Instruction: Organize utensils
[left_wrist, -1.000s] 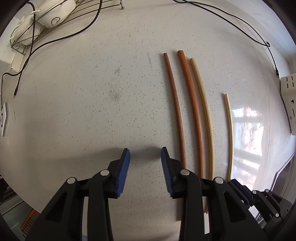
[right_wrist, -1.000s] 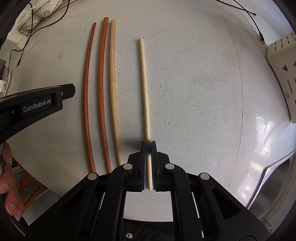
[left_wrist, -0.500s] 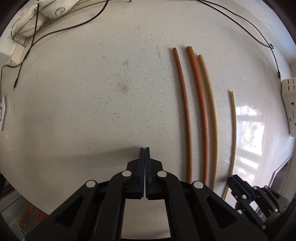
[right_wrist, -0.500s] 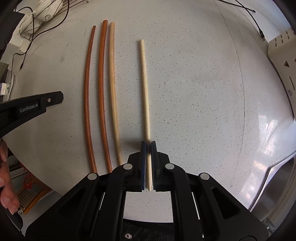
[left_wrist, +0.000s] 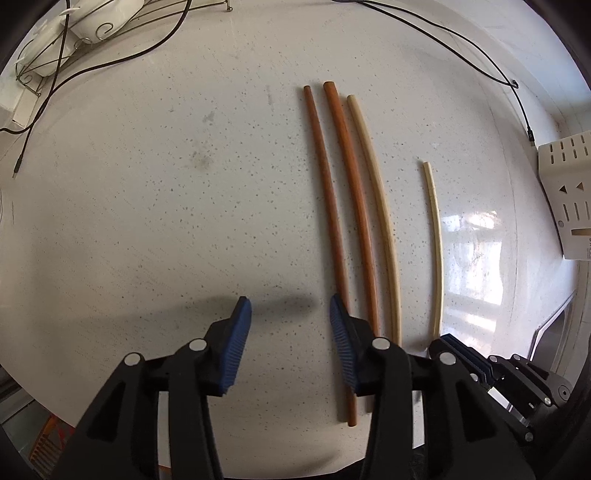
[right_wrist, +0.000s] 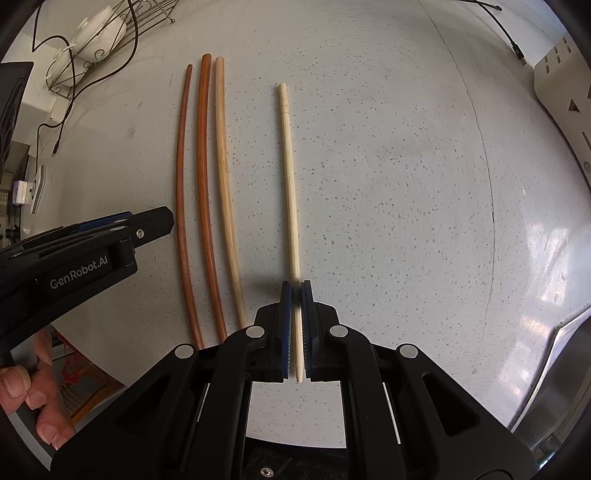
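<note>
Fingers of the right gripper (right_wrist: 295, 295) are pinched on the thin pale bamboo chopstick (right_wrist: 289, 177) near its pointed end; the rest of it lies flat on the speckled white surface (right_wrist: 388, 192), pointing away. The left gripper (left_wrist: 290, 314) has just been opening, its blue pads now partly apart over bare surface with nothing between them. Just right of its right pad lie three more sticks side by side: a thin dark-brown chopstick (left_wrist: 328, 206), a thicker reddish-brown chopstick (left_wrist: 356, 199) and a light tan chopstick (left_wrist: 380, 206), with a clear gap before the held one. Plenty of open room left of the left gripper and right of the held stick. A white slotted holder (right_wrist: 561, 96) sits at the far right edge, a wire rack (left_wrist: 66, 40) with cables in the top-left corner.
</note>
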